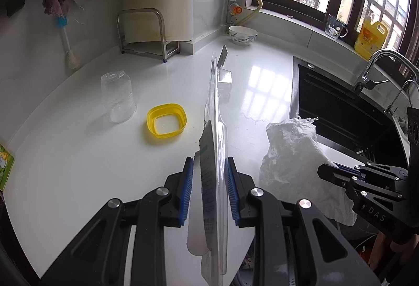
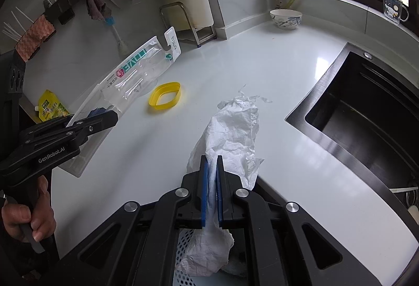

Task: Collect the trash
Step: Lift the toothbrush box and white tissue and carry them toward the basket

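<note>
- A clear plastic blister pack (image 1: 214,144) is seen clamped edge-on between the blue pads of the left gripper (image 1: 209,176), lifted clear of the white surface (image 1: 78,155).
- A crumpled white plastic bag (image 2: 233,129) is pinched in the tightly closed jaws of the right gripper (image 2: 212,178), its loose end trailing forward above the surface.
- A perforated white bin (image 2: 183,254) is glimpsed below the right gripper, at the surface's near edge; it is judged to be the likely drop point.
- Both grips are best kept firm until each piece is held squarely over the bin's mouth, the long pack tipped downward so that it does not catch on the rim.
- The bag's trailing end should be kept from dragging across the surface or snagging on the sink (image 2: 366,116) edge.
- A yellow plastic ring (image 1: 166,120) and an upturned clear cup (image 1: 119,99) are left on the surface, apparently awaiting a later pass.
</note>
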A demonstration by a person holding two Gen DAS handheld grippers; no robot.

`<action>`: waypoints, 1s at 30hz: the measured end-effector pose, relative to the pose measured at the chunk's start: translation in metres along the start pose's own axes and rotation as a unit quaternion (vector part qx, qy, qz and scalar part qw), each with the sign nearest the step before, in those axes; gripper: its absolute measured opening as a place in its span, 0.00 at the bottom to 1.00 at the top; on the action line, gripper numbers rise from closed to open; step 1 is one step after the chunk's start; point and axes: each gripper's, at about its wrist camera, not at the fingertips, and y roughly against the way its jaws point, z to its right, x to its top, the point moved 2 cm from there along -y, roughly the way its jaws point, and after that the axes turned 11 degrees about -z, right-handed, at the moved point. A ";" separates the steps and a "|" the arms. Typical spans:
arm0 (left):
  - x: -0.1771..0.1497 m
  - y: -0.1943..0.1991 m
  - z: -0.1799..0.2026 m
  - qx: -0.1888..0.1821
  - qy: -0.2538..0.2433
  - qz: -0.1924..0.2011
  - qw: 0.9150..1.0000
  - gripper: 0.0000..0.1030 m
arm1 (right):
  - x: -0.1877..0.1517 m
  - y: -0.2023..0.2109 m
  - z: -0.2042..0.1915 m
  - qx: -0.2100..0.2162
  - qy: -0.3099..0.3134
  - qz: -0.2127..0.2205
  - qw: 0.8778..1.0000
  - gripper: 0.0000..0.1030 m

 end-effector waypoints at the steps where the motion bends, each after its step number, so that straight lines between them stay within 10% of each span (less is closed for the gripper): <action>1: -0.004 0.002 0.004 0.002 0.002 0.000 1.000 0.24 | -0.004 0.004 0.003 0.002 0.002 -0.001 1.000 0.06; 30: -0.133 0.013 0.136 0.032 0.075 -0.058 0.995 0.24 | -0.116 0.046 0.079 0.045 0.045 -0.060 0.996 0.06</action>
